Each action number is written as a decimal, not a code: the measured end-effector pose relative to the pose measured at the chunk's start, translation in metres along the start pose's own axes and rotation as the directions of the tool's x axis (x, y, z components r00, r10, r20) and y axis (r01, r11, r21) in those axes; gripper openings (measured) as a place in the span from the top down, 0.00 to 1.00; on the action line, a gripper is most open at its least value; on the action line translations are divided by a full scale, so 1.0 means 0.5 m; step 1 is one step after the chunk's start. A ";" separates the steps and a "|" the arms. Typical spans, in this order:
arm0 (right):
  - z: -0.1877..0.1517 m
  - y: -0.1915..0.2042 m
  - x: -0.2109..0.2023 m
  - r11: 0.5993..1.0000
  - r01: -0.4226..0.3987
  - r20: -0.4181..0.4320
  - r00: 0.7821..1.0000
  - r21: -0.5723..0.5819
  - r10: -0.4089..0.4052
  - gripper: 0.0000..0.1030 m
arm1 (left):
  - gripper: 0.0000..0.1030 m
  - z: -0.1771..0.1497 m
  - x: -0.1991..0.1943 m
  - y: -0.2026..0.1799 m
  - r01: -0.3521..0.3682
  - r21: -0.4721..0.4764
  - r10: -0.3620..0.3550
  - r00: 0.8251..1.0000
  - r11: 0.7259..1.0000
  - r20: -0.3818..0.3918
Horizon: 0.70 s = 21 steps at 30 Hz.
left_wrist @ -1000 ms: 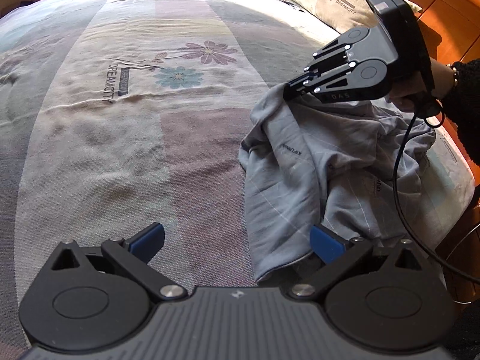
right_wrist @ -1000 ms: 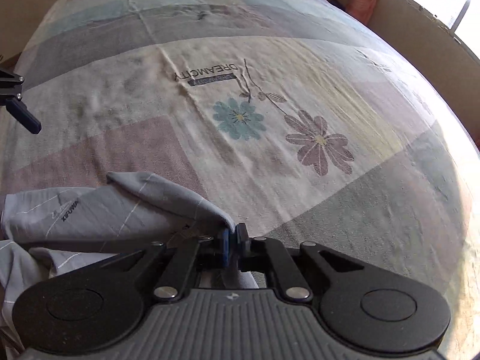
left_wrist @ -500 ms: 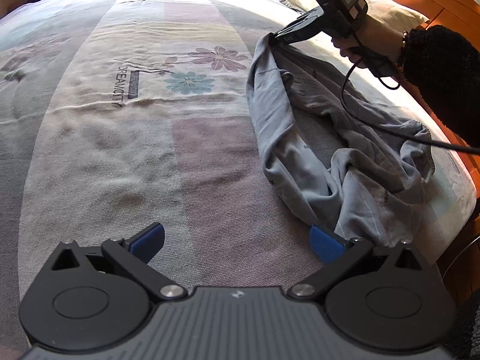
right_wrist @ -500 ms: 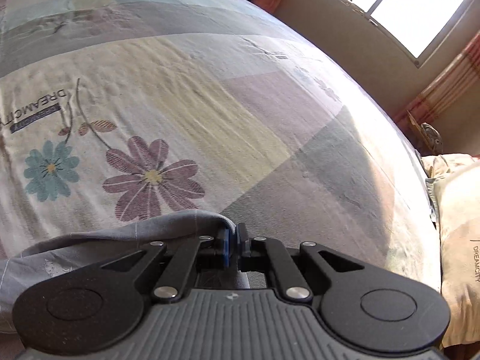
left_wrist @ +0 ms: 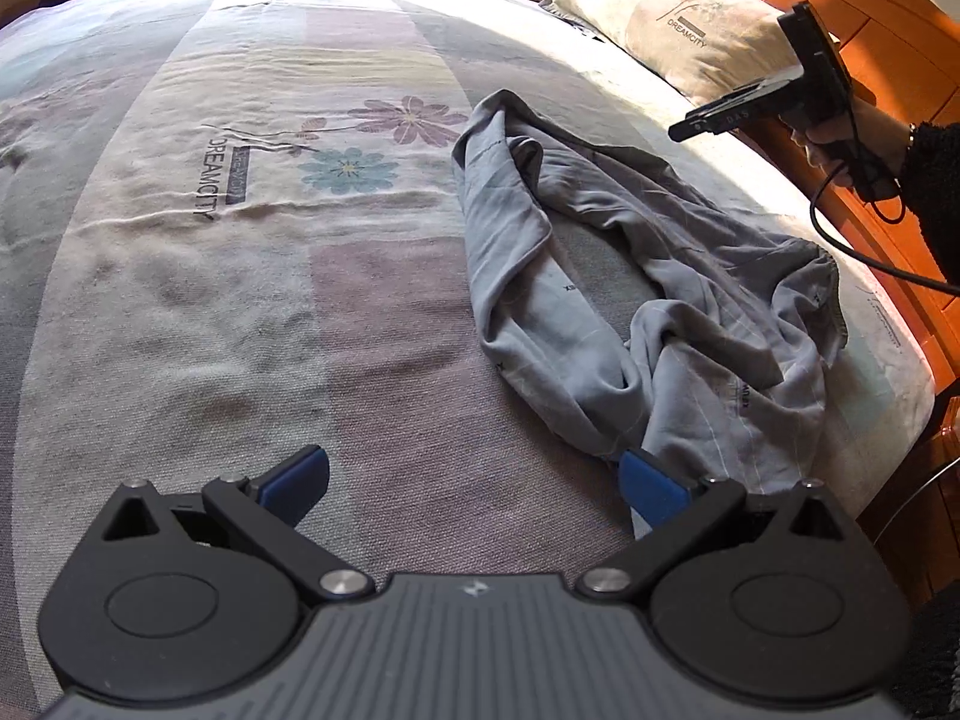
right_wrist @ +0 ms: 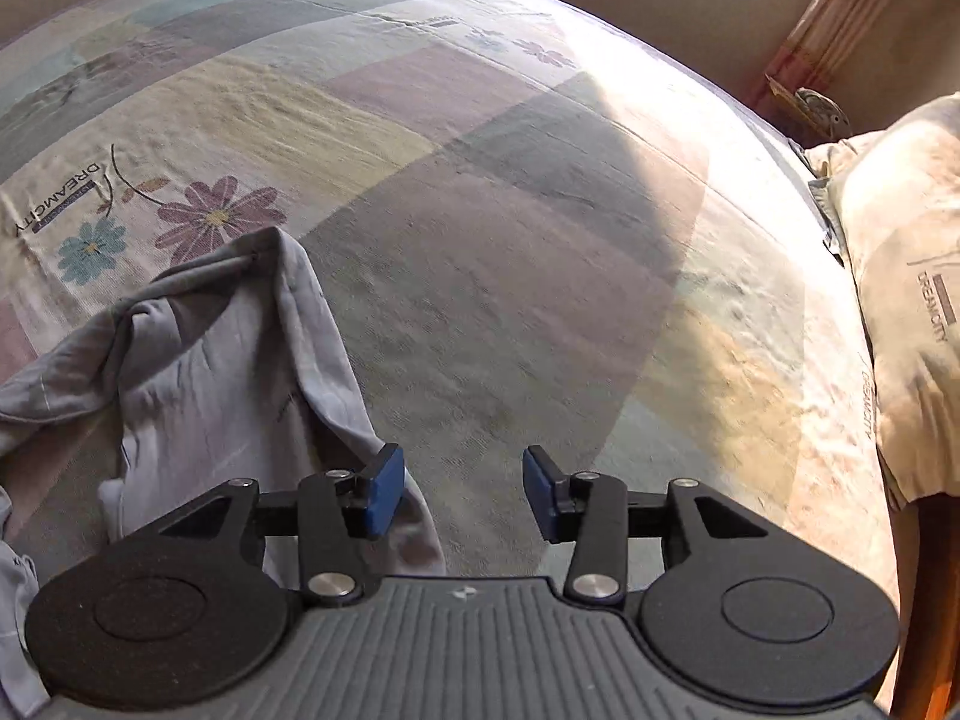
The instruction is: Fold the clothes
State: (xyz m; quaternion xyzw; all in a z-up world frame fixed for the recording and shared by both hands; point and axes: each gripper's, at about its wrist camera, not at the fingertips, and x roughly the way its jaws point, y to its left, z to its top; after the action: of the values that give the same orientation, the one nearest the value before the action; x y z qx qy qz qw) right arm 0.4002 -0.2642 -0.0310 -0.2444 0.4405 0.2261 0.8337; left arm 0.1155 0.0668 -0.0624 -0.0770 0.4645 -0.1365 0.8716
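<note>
A: While opening, with jaws parting — right gripper [right_wrist: 462, 495] hanging above the bedspread [right_wrist: 510, 312], gripping nothing, only bare spread showing between the blue pads [right_wrist: 384, 489].

B: Confirming. Grey garment [left_wrist: 606, 276] lying crumpled on the bedspread, draping in a loose loop beside the printed flowers [left_wrist: 384, 141], one edge passing under the right gripper's left pad.

A: Left gripper [left_wrist: 474, 480] standing wide apart, clamping nothing; right fingertip [left_wrist: 651, 483] sitting at the garment's near edge, contact not determinable.

B: Noting pillow [left_wrist: 678, 24] resting at the headboard [left_wrist: 900, 18]. Containers: none showing.
</note>
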 end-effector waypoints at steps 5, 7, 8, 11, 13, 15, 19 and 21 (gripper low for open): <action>-0.136 -0.063 0.007 0.993 -0.073 -0.066 0.995 0.092 0.079 0.53 | 0.01 0.013 0.013 -0.040 0.021 0.046 -0.020 1.000 0.999 -0.018; -0.177 -0.066 0.013 0.986 -0.110 -0.064 0.991 0.122 0.119 0.53 | 0.01 0.018 0.015 -0.051 0.026 0.061 -0.024 0.999 0.998 -0.021; -0.192 -0.063 0.018 0.984 -0.123 -0.062 0.989 0.128 0.131 0.52 | 0.01 0.020 0.018 -0.055 0.027 0.065 -0.025 0.999 0.998 -0.026; -0.228 -0.046 0.031 0.985 -0.122 -0.054 0.990 0.124 0.129 0.53 | 0.01 0.025 0.027 -0.063 0.019 0.073 -0.017 0.999 0.997 -0.039; -0.234 -0.043 0.024 0.982 -0.129 -0.027 0.991 0.138 0.134 0.63 | 0.01 0.026 0.031 -0.068 0.016 0.078 -0.012 0.999 0.997 -0.047; -0.229 -0.041 0.018 0.983 -0.131 -0.016 0.991 0.129 0.134 0.95 | 0.01 0.028 0.034 -0.071 0.013 0.083 -0.008 0.999 0.996 -0.052; -0.206 -0.074 0.016 0.985 -0.046 0.026 0.999 0.166 0.042 0.95 | 0.01 0.032 0.034 -0.075 0.007 0.086 -0.002 0.999 0.996 -0.051; -0.190 -0.110 0.016 0.975 0.015 0.048 0.998 0.223 -0.027 0.95 | 0.01 0.033 0.033 -0.075 0.003 0.085 0.002 0.999 0.996 -0.050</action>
State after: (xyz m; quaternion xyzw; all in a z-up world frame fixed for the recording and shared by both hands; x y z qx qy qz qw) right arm 0.3774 -0.3634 -0.0732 -0.1484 0.4390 0.1727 0.8692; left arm 0.1317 0.0262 -0.0563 -0.0364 0.4799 -0.1583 0.8622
